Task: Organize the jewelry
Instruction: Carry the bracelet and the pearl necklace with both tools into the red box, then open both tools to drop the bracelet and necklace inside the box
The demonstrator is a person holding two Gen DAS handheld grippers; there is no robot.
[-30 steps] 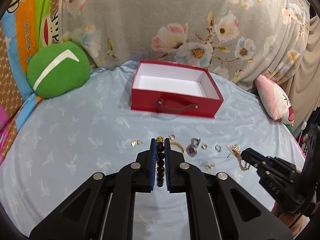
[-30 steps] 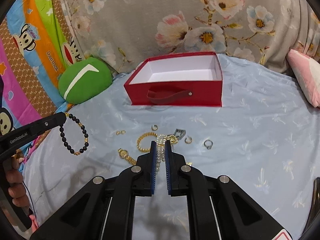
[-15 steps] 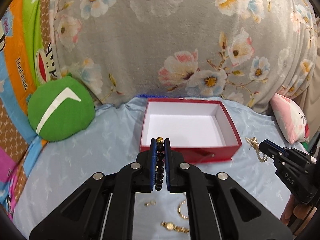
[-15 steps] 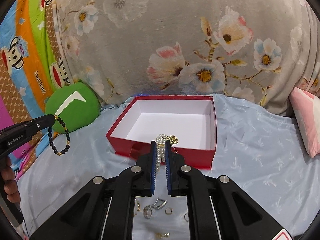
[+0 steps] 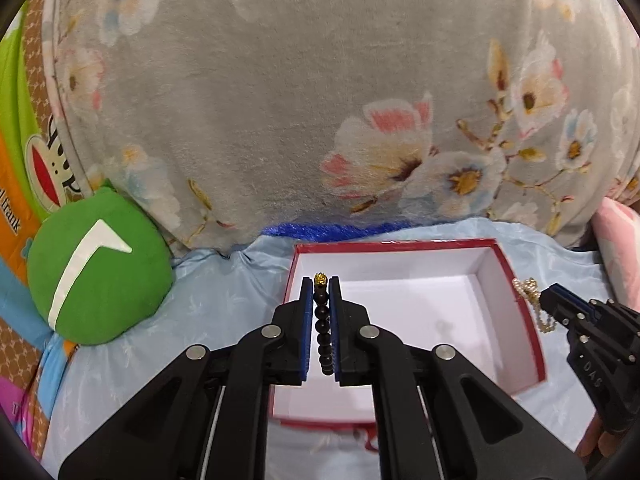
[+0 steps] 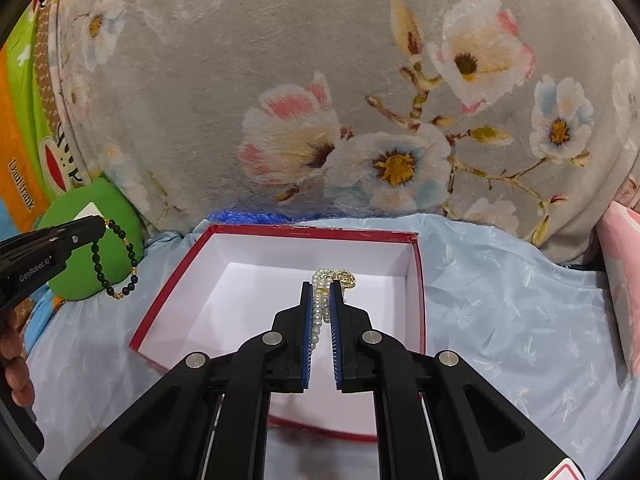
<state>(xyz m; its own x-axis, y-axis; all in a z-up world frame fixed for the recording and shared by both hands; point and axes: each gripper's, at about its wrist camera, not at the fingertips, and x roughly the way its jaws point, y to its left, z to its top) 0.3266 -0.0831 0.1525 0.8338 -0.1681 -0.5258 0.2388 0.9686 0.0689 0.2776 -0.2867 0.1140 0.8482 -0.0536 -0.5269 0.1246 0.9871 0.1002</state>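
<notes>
Two grippers: left gripper (image 5: 320,292) is clamping one black round-bead bracelet (image 5: 323,328), right gripper (image 6: 321,292) is clamping one white pearl strand (image 6: 320,304), both hovering over one open red cardboard box (image 6: 416,280) at frame centre.

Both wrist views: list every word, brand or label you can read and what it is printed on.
"GenRobot.AI": white print on the side of the left gripper, right wrist view.
"DAS": faint raised letters on the body of the right gripper, left wrist view.
"Paul frank": dark letters on the orange stripe of the cartoon blanket, partly cut off in both views.
Red-edged sticker at the bottom right of the right wrist view: unreadable.
</notes>
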